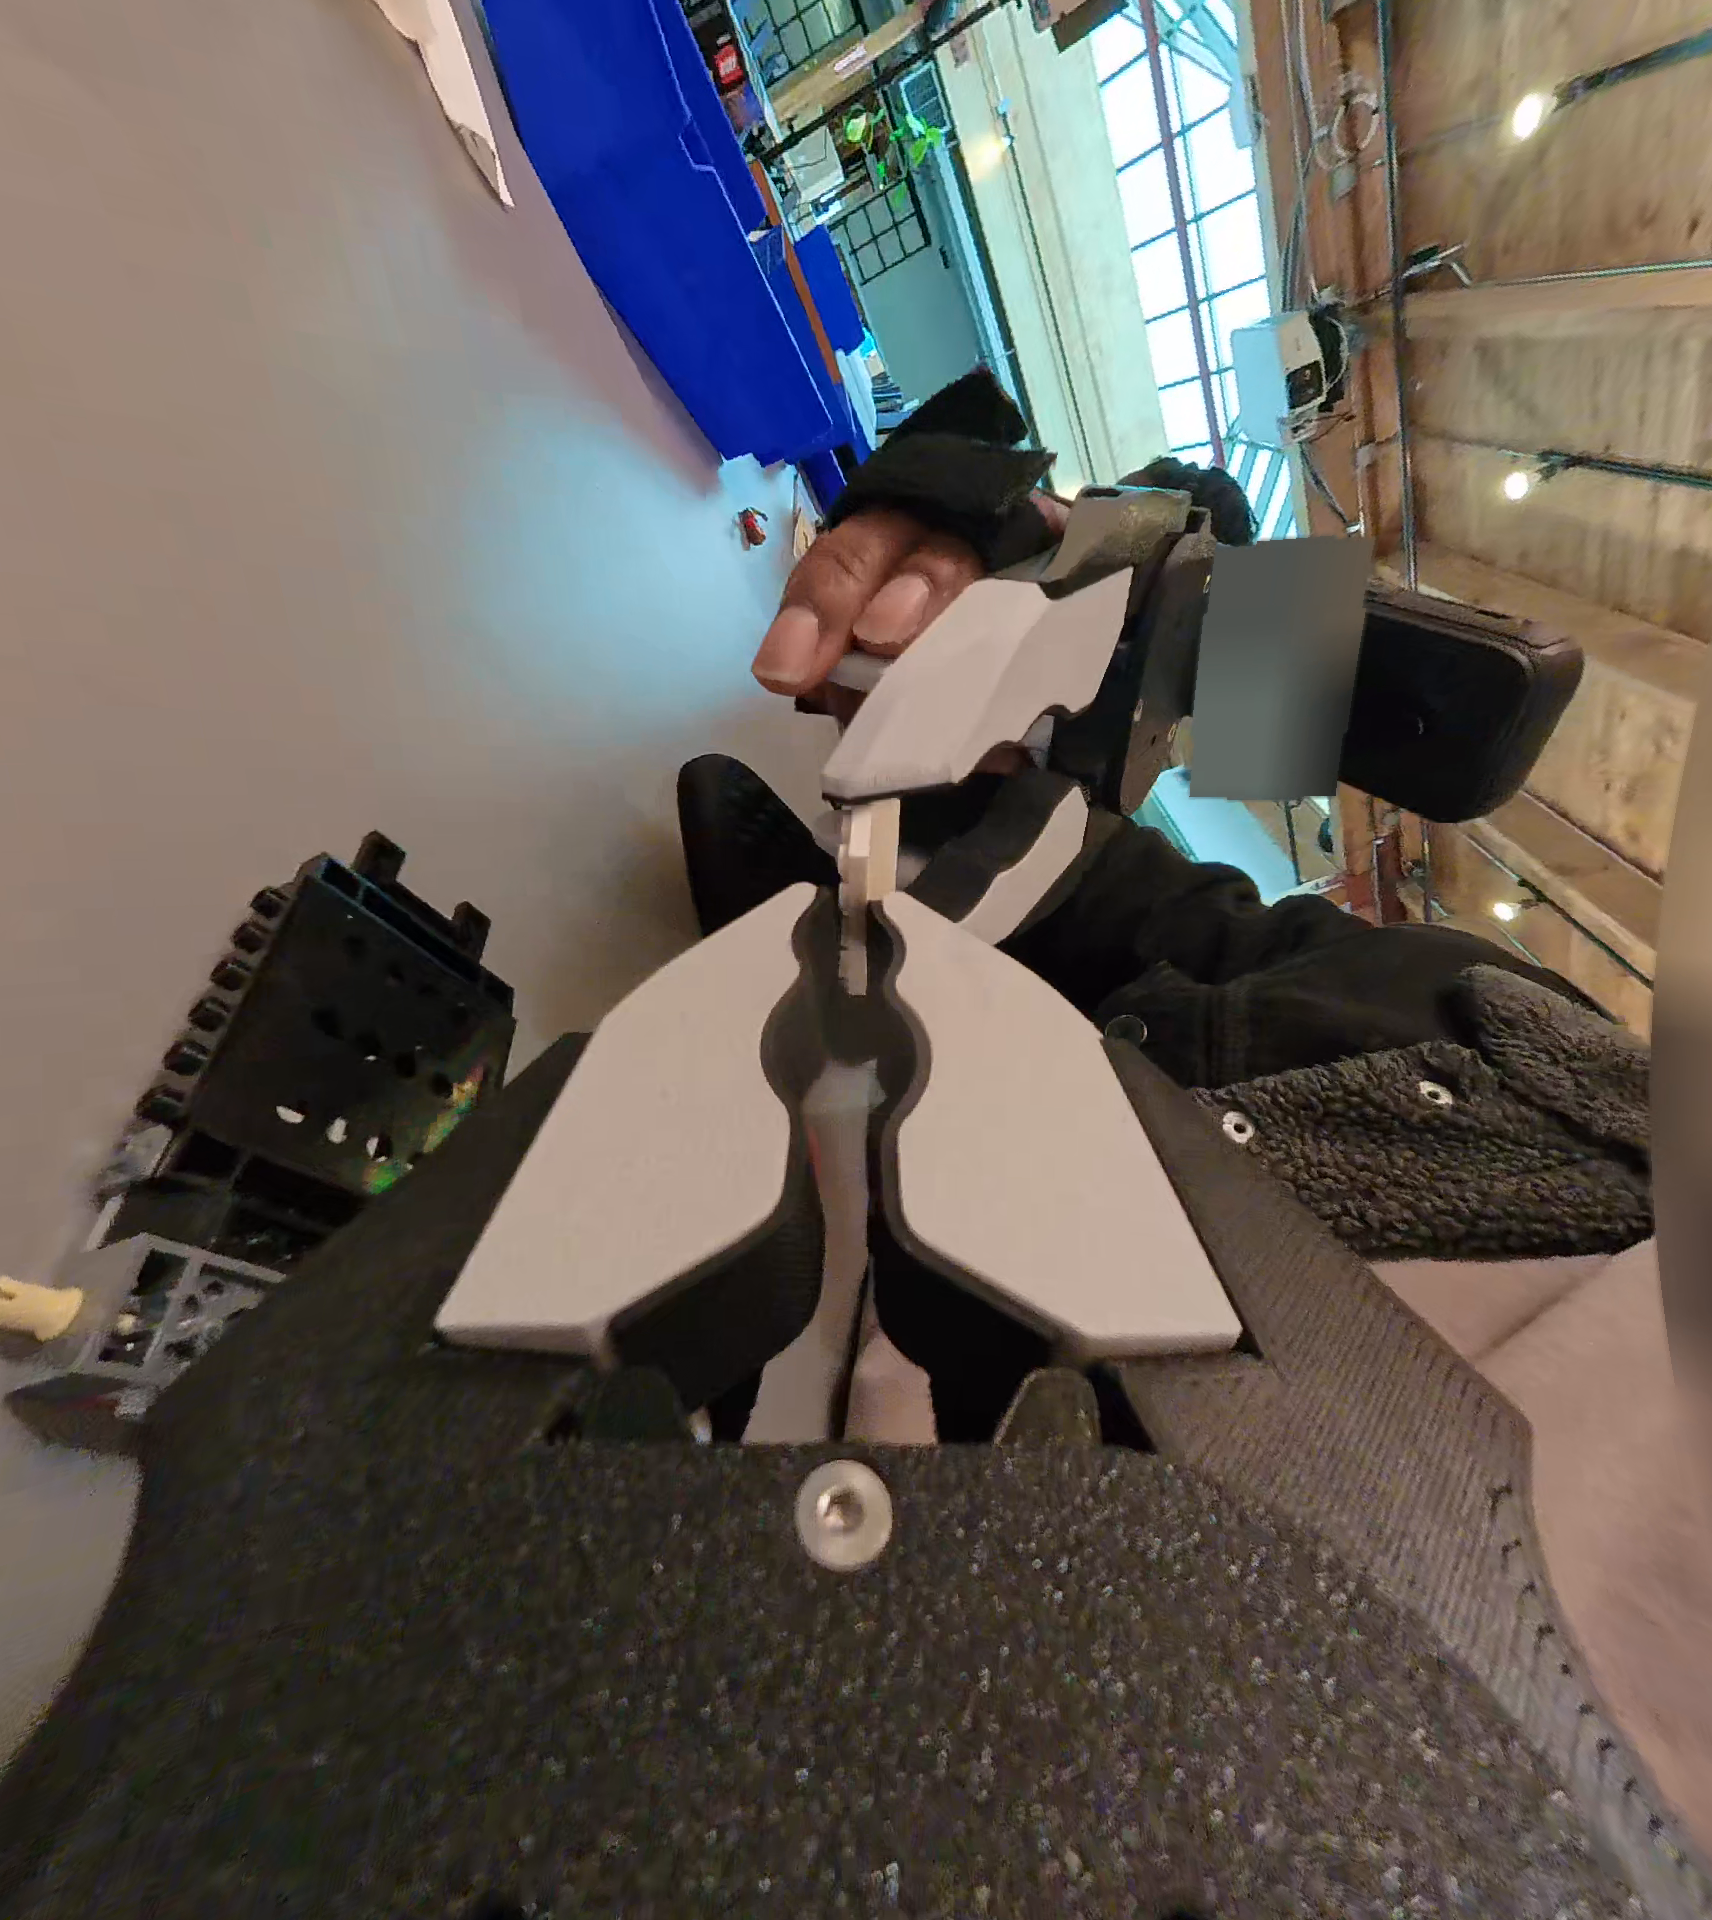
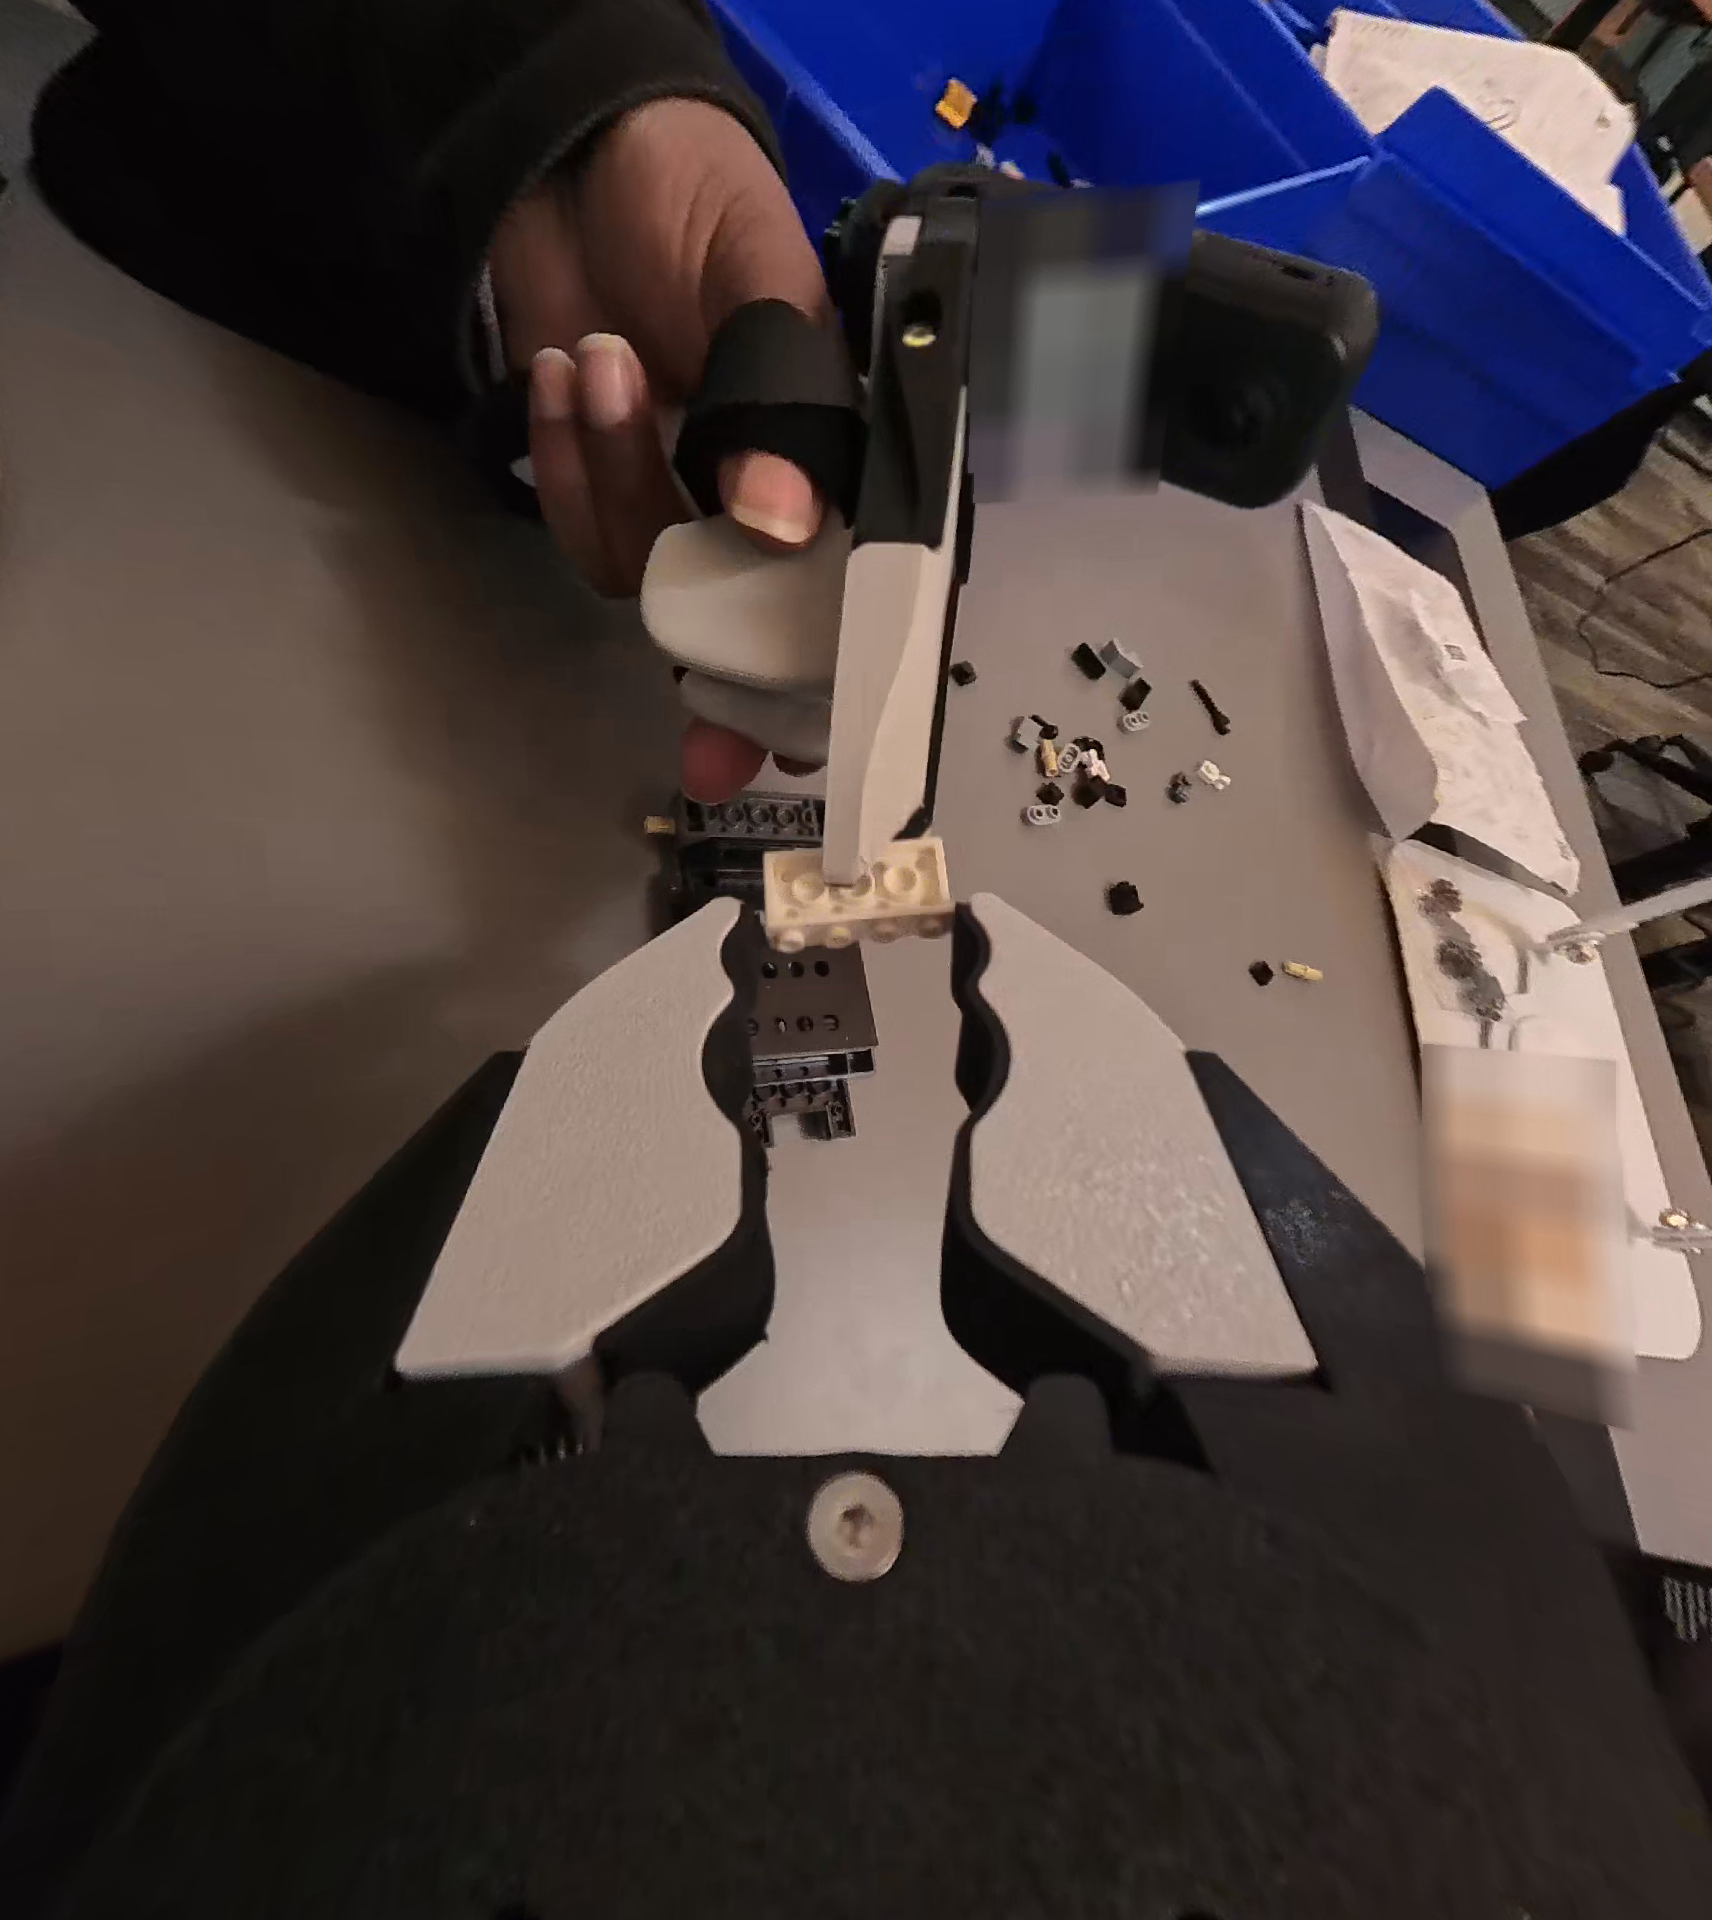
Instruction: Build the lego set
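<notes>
My left gripper point(image 1: 847, 909) is shut on a white lego brick point(image 1: 867, 842), seen edge-on and held up in the air. In the right wrist view the left gripper point(image 2: 857, 862) comes down from above and pinches the same brick point(image 2: 899, 894) at its middle. My right gripper point(image 2: 854, 920) is open wide, with its fingertips on either side of the brick's ends; I cannot tell if they touch it. It also shows in the left wrist view point(image 1: 883, 842), open around the brick. The black lego build point(image 2: 810, 1029) lies on the grey table below; it also shows in the left wrist view point(image 1: 343, 1039).
Several loose small lego pieces point(image 2: 1091, 758) lie scattered on the table to the right. Instruction sheets point(image 2: 1423, 686) and a clear bag of parts point(image 2: 1465, 966) lie at the right edge. Blue bins point(image 2: 1351, 208) stand at the back. A tan piece point(image 1: 26, 1307) lies by the build. My two grippers' fingertips are within a few centimetres of each other. The left tips stand about 11 cm off the tan piece point(image 1: 26, 1307).
</notes>
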{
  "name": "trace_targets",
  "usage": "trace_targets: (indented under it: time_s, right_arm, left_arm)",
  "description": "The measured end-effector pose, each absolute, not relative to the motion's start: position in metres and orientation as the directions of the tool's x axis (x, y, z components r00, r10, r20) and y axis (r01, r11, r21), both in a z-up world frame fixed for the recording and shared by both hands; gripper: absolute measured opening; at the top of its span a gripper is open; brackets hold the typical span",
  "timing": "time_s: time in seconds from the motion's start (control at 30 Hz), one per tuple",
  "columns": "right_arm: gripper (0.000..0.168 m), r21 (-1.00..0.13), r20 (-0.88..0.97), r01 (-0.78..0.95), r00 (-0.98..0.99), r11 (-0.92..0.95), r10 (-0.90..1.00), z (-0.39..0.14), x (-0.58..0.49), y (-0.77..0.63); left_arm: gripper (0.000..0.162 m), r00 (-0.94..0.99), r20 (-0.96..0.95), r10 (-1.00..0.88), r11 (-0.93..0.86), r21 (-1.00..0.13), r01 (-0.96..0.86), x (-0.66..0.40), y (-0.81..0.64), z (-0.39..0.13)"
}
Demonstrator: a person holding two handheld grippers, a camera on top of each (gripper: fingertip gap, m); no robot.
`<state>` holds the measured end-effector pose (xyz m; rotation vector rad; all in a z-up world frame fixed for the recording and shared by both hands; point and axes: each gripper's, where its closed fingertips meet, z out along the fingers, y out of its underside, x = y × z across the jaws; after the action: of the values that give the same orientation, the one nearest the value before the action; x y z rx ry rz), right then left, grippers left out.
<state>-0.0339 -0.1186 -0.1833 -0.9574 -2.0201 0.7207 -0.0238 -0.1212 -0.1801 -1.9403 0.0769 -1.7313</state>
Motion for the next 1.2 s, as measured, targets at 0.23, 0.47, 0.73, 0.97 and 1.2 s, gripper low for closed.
trace_targets:
  time_s: [0.23, 0.47, 0.73, 0.97, 1.2]
  right_arm:
    - [0.033, -0.763, 0.212, 0.451, -0.502, 0.463, 0.838, -0.189, -0.029, -0.110]
    - [0.033, -0.676, -0.040, 0.651, -0.499, 0.344, 0.866, -0.250, -0.013, -0.084]
    - [0.033, -0.645, -0.085, 0.674, -0.532, 0.361, 0.843, -0.271, -0.019, -0.088]
    - [0.033, -0.638, -0.079, 0.672, -0.542, 0.376, 0.836, -0.274, -0.021, -0.090]
    - [0.035, -0.604, -0.059, 0.683, -0.552, 0.411, 0.832, -0.277, -0.021, -0.090]
  left_arm:
    - [0.024, 0.349, 0.803, -0.483, -0.772, -0.579, 0.263, -0.037, -0.112, -0.187]
    - [0.069, 0.690, 0.148, -0.709, -0.543, -0.739, -0.399, -0.068, -0.118, -0.242]
    - [0.078, 0.625, -0.042, -0.780, -0.472, -0.616, -0.631, -0.063, -0.124, -0.275]
    - [0.066, 0.617, -0.059, -0.785, -0.457, -0.616, -0.641, -0.064, -0.123, -0.277]
    - [0.059, 0.606, -0.069, -0.793, -0.440, -0.623, -0.647, -0.063, -0.123, -0.278]
